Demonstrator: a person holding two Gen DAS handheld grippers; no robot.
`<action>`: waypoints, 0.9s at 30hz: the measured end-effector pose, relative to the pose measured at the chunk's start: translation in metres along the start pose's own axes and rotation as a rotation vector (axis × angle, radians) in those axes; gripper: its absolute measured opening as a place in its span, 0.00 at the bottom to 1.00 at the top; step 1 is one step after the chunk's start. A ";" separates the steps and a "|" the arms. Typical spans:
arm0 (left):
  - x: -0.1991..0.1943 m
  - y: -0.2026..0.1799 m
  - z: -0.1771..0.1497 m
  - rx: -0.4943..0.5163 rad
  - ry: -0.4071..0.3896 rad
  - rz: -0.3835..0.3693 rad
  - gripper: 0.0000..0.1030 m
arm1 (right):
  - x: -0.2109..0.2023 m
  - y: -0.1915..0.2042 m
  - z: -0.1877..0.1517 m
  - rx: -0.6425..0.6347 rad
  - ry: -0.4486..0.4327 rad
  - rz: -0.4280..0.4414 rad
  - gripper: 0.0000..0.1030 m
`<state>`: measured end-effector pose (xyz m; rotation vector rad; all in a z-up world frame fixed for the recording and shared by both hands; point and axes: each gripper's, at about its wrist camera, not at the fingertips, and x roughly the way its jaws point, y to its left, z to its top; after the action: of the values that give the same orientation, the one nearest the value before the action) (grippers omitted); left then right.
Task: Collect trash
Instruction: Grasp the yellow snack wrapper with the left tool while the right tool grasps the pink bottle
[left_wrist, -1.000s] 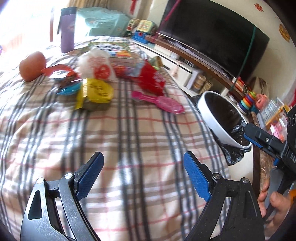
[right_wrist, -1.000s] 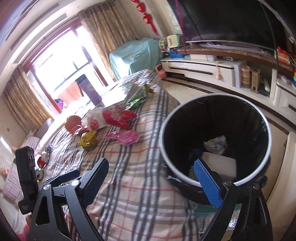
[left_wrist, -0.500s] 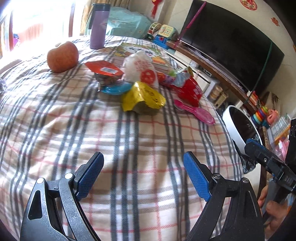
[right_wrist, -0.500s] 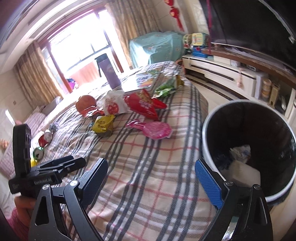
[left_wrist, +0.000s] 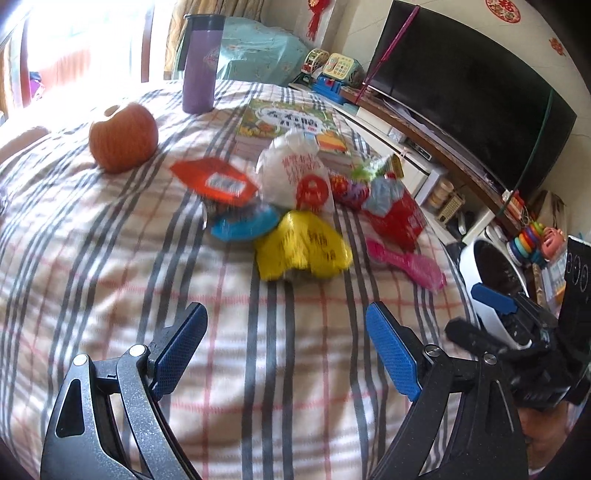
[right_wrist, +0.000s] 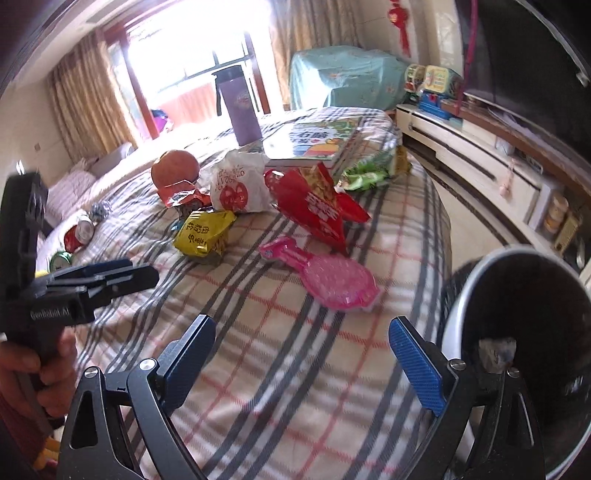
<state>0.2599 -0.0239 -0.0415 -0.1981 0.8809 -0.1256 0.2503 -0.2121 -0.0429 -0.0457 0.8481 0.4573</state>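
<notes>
Wrappers lie in a heap on the checked cloth: a yellow packet, a white bag with a red mark, a red snack bag, an orange-red wrapper and a green one. The white-rimmed bin stands at the table's right edge with paper inside. My left gripper is open and empty, short of the yellow packet. My right gripper is open and empty, beside the bin.
An apple, a purple flask, a picture book and a pink brush also lie on the table. Cans sit at the far left. A TV stand runs along the right.
Both grippers swung left, away from the bin and toward the wrapper heap. The bin slid to the right edge of both views. Both stayed open.
</notes>
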 end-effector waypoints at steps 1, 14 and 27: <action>0.002 -0.001 0.005 0.002 -0.004 0.002 0.87 | 0.004 0.000 0.004 -0.013 0.004 -0.001 0.93; 0.050 -0.006 0.026 0.081 0.039 0.024 0.50 | 0.051 0.002 0.019 -0.122 0.119 -0.089 0.65; 0.017 -0.008 0.005 0.067 0.015 -0.063 0.20 | 0.024 -0.005 -0.006 0.043 0.085 0.017 0.19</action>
<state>0.2737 -0.0341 -0.0494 -0.1625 0.8844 -0.2156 0.2616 -0.2089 -0.0647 -0.0180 0.9425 0.4554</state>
